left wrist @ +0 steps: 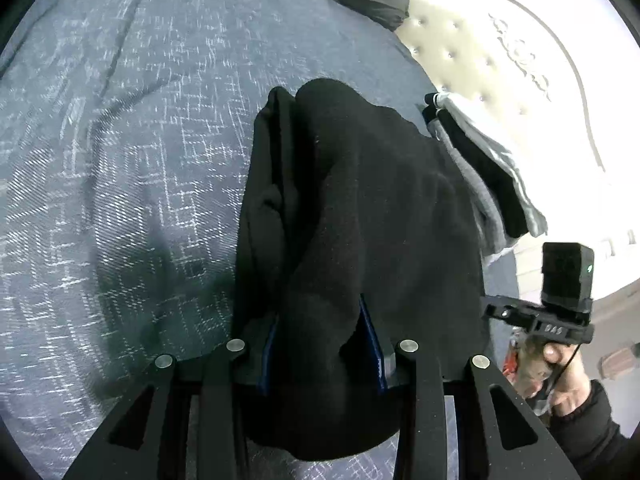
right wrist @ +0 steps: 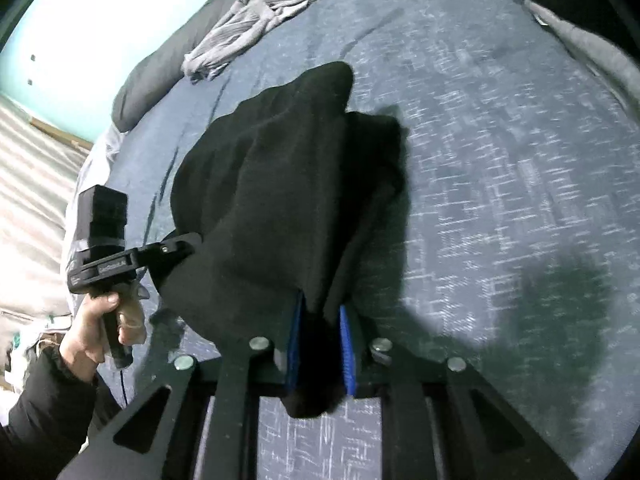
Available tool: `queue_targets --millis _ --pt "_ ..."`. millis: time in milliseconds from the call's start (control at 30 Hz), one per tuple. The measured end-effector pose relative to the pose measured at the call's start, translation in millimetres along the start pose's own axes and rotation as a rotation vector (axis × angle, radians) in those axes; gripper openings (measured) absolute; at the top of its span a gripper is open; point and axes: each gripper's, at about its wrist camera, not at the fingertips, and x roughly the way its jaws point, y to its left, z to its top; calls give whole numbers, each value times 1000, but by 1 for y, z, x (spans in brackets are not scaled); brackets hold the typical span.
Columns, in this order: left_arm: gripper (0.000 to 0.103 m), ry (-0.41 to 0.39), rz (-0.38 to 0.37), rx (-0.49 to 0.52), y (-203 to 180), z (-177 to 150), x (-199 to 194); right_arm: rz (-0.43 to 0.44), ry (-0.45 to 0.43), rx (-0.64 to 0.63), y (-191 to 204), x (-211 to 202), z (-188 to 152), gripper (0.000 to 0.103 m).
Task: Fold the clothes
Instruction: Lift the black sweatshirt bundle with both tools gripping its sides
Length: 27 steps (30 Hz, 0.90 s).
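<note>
Both tongs, left (left wrist: 322, 344) and right (right wrist: 322, 344), pinch bunched edges of the black garment (left wrist: 360, 200) hanging over the bed (left wrist: 120, 160); thick fabric might slip out unevenly.

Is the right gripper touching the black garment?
Touching. The right wrist view shows the right gripper with its blue pads pressed on a bunch of the black garment.

My view of both grippers' fingertips is buried under the black garment (left wrist: 360, 208). The bedspread (right wrist: 500, 184) smears with blur, and the grey clothing (right wrist: 240, 36) is indistinct.
</note>
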Motion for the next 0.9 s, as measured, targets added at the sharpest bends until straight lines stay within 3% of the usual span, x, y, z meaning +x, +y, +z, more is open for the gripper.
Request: queue_targets --millis 33,100,167,200,300,333,567,900 --pt "39 0 12 6 -1 0 -2 -1 -4 14 0 -3 1 17" --pt "39 3 23 13 -3 0 -5 5 -18 39 0 -10 5 27" --pt "39 5 19 8 -1 0 -7 24 -45 61 2 -15 10 67" --pt "39 5 20 7 -1 0 -8 48 -50 76 4 -15 14 70" --pt "39 11 22 0 -2 2 -5 75 -22 48 12 -3 20 73" --pt "39 12 23 -2 -3 2 -3 58 -5 36 15 4 21 78" --pt "39 22 28 7 -5 3 0 -34 87 26 6 47 22 86" --pt "41 31 10 -7 3 4 7 12 78 13 0 51 20 84"
